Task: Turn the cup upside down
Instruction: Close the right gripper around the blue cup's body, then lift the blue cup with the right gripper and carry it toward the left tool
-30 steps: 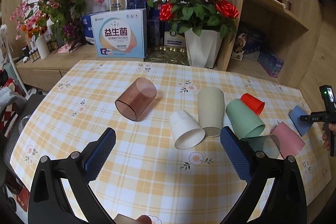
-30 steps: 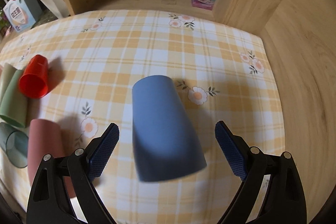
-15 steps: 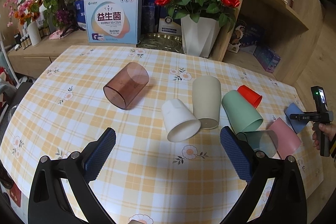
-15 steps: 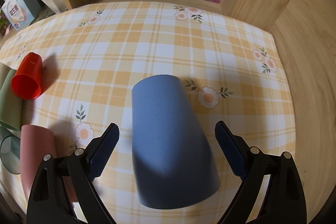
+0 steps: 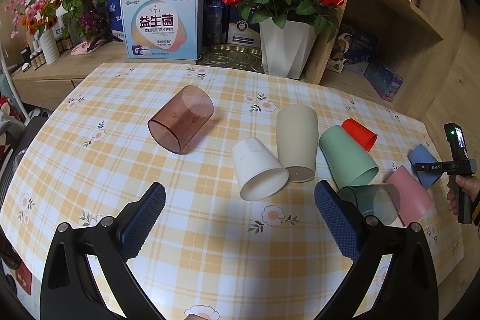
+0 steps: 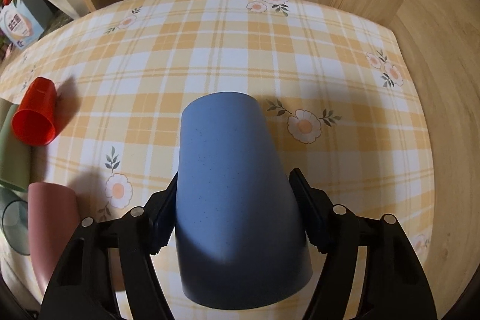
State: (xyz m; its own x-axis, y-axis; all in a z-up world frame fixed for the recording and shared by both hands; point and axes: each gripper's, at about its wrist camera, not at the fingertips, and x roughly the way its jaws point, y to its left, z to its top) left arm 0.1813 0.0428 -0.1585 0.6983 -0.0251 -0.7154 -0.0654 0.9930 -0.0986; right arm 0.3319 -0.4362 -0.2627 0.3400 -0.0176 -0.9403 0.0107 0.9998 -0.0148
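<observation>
A blue cup [image 6: 237, 200] lies on its side on the checked tablecloth [image 6: 240, 50], mouth toward the camera. My right gripper [image 6: 234, 200] is shut on the blue cup, one pad against each side of it. In the left wrist view the blue cup [image 5: 424, 165] shows at the far right, with the right gripper [image 5: 435, 167] on it. My left gripper [image 5: 240, 218] is open and empty above the table's near part, with a white cup [image 5: 259, 170] lying just beyond it.
Several cups lie on their sides: brown translucent [image 5: 181, 122], beige [image 5: 297, 143], green [image 5: 348, 159], red [image 5: 358, 134], pink [image 5: 409, 195], teal translucent [image 5: 375, 201]. A rose pot [image 5: 285, 47] and boxes stand behind the table. Wooden shelves rise at the right.
My right gripper has moved forward over the blue cup and closed on its sides. My left gripper stayed open while its view drifted slightly.
</observation>
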